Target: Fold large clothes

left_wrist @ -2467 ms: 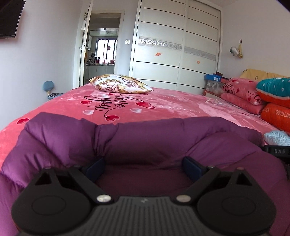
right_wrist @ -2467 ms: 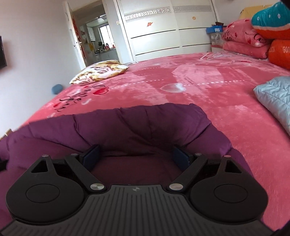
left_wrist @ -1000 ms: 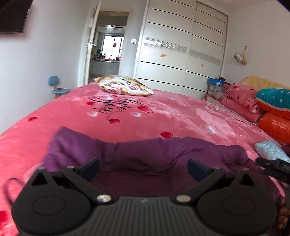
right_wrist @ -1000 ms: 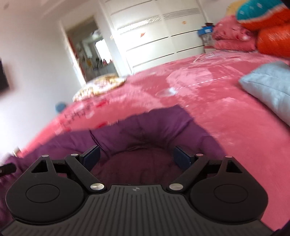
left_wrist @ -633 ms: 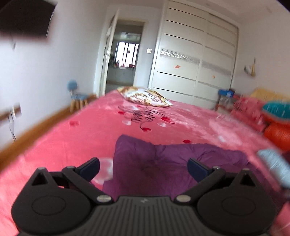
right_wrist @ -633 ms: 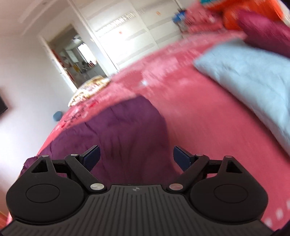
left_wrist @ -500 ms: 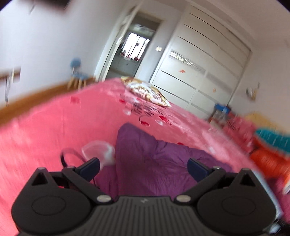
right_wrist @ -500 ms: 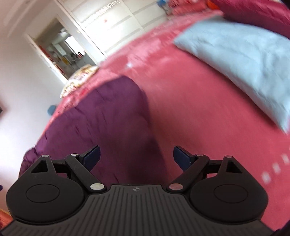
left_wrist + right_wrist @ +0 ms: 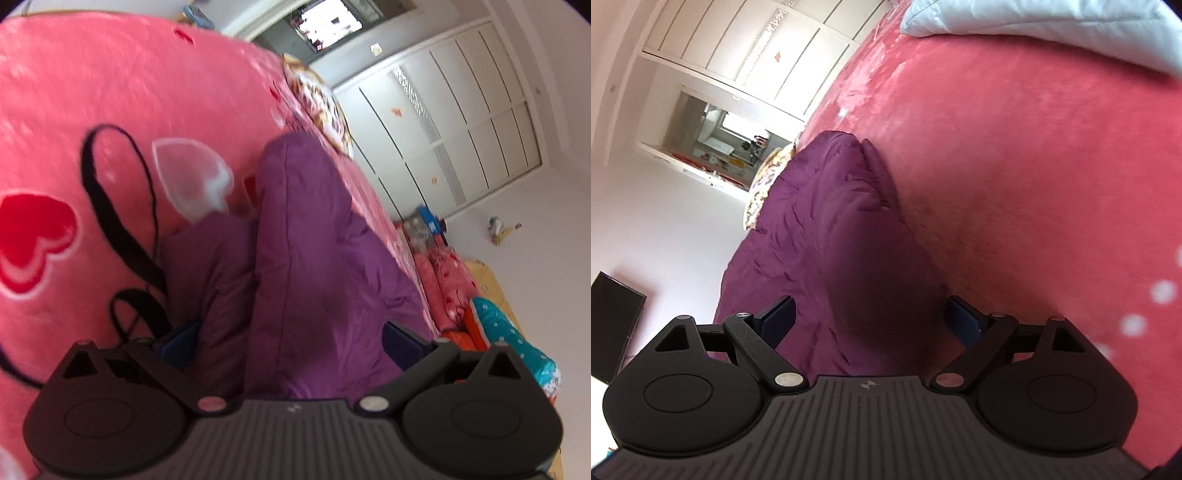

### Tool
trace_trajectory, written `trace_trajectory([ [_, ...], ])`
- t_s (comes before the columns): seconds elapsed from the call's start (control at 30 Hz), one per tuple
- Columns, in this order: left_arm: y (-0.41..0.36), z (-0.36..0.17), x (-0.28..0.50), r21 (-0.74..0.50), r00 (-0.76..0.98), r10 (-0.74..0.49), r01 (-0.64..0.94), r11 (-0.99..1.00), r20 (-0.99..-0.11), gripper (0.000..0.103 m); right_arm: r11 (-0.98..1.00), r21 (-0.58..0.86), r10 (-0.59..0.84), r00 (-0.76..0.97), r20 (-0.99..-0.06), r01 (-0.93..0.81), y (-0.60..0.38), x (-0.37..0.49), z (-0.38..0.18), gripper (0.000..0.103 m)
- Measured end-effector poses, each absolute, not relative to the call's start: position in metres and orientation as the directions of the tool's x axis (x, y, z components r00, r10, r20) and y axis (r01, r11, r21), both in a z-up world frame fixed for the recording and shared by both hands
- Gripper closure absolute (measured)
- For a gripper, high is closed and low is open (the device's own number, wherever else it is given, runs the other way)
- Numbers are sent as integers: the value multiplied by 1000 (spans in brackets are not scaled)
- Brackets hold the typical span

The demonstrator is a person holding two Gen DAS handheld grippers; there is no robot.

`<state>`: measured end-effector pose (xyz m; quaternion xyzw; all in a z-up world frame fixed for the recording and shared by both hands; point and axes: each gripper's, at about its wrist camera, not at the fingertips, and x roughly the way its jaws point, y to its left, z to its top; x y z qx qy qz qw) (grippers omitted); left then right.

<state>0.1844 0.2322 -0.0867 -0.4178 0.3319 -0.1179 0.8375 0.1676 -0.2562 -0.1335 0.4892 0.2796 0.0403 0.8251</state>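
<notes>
A purple padded jacket (image 9: 314, 258) lies folded on the pink bed blanket (image 9: 92, 110); it also shows in the right wrist view (image 9: 827, 236). My left gripper (image 9: 291, 338) is open, rolled sideways, its fingers either side of the jacket's near left edge. My right gripper (image 9: 870, 314) is open too, rolled the other way, its fingers astride the jacket's near right edge. Neither gripper pinches the fabric. The jacket's underside is hidden.
A patterned pillow (image 9: 325, 110) lies beyond the jacket. A pale blue padded garment (image 9: 1052, 26) lies on the bed to the right. Stacked pink, orange and teal bedding (image 9: 491, 314) sits at the bed's far right. A white wardrobe (image 9: 461, 110) and an open doorway (image 9: 720, 140) are behind.
Both grippers have let go of the jacket's raised edge, which has dropped flat on the bed. Both have moved outward to its left and right ends and rolled sideways.
</notes>
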Motion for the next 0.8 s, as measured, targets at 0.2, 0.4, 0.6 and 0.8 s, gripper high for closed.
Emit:
trace_trajectory([
  [0.2, 231, -95, 201, -780, 707, -530, -49, 624, -469, 1, 567, 806, 316, 859, -403, 169, -244, 199, -132, 0],
  [0.4, 226, -100, 210, -776, 698, -555, -2, 630, -452, 2, 614, 774, 291, 866, -407, 158, -232, 220, -131, 0],
  [0.6, 224, -96, 213, -749, 722, -517, -3, 663, -461, 30, 747, 635, 198, 845, -497, 198, -214, 234, -112, 25],
  [0.8, 230, -94, 208, -755, 753, -496, -1, 656, -432, 54, 957, 262, 32, 859, -512, 121, -156, 247, -70, 49],
])
